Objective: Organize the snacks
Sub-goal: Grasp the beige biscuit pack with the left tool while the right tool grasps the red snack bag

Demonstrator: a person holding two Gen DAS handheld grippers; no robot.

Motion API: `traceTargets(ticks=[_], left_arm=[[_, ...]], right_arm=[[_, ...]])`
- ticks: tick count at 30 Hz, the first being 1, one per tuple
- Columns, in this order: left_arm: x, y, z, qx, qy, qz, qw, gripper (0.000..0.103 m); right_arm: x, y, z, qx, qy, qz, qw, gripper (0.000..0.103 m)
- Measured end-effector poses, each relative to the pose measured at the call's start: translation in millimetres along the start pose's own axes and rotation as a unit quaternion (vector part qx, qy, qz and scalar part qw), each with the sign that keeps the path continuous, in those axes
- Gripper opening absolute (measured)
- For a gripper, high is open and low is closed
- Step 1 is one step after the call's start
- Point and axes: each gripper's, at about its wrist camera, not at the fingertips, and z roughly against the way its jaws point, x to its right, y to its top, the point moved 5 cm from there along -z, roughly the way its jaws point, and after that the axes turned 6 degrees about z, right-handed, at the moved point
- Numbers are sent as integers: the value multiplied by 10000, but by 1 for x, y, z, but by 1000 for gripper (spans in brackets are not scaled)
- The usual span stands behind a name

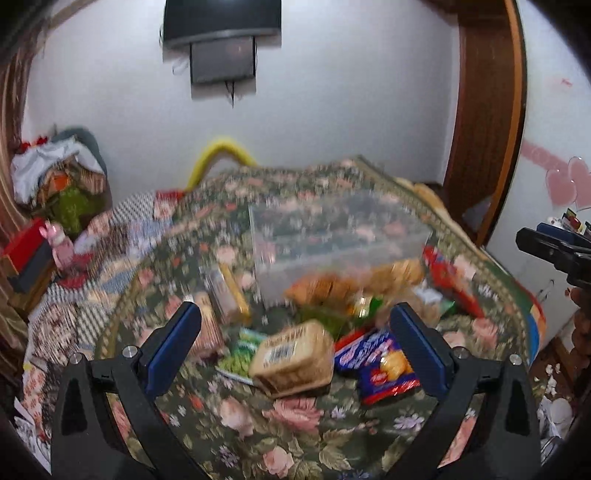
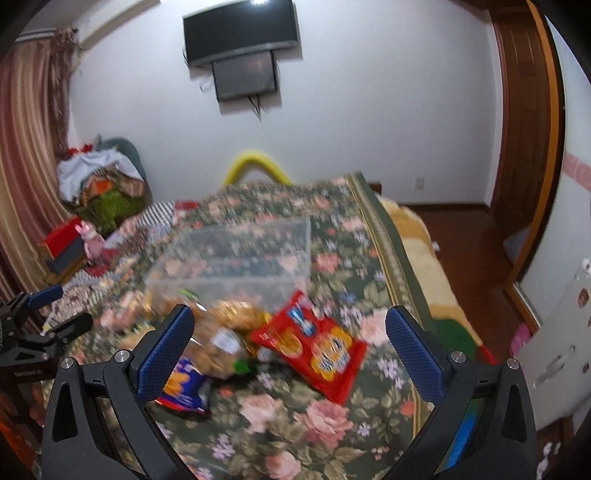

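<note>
Snacks lie in a heap on a floral bedspread [image 1: 288, 435]. A clear plastic bin [image 1: 340, 240] stands behind them, also in the right wrist view [image 2: 236, 254]. My left gripper [image 1: 295, 343] is open and empty above a tan biscuit pack [image 1: 291, 358], with a blue snack bag [image 1: 380, 362] to its right. My right gripper [image 2: 290, 343] is open and empty above a red cracker bag [image 2: 314, 347], which also shows in the left wrist view [image 1: 454, 280]. A clear bag of golden snacks [image 2: 229, 332] lies beside it.
The bed's right edge drops to a wooden floor [image 2: 472, 243]. A checkered blanket [image 1: 92, 258], a clothes pile [image 1: 62, 177] and a red box [image 1: 26, 251] lie at the left. A yellow tube [image 1: 221, 151] stands behind the bed. A wall TV [image 2: 240, 33] hangs above.
</note>
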Motion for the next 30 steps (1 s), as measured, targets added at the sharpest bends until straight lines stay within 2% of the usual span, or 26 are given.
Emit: traceTargets(ticks=[6,11,15,22,28,30], left_arm=[[-12,-25,-45,-671,-91,252,9974,103],[-20,-38,-72,-986,-57,342,9945,103],[-27,-47,-89,-1228,-141,597,9905,103],[-23,-59,-111,-1526,-475,795,9839,83],[-18,-61,-114,-1441,-424,684,9863,82],[-18,-60,-114,-1437,-430,683,9863,81]], right_arm=[[6,-20,-25,-575,-36,39,9983,103],[9,-28,-49,-915,9,74,9958,103],[8,-34,-69,-1159,-19,224,9930,103],[14,-42,-90,-1393,-111,189,9900,103],[14,-43,-99,-1400,-162,246,9897,101],[15,-41,-103,-1392,-117,208,9900,95]])
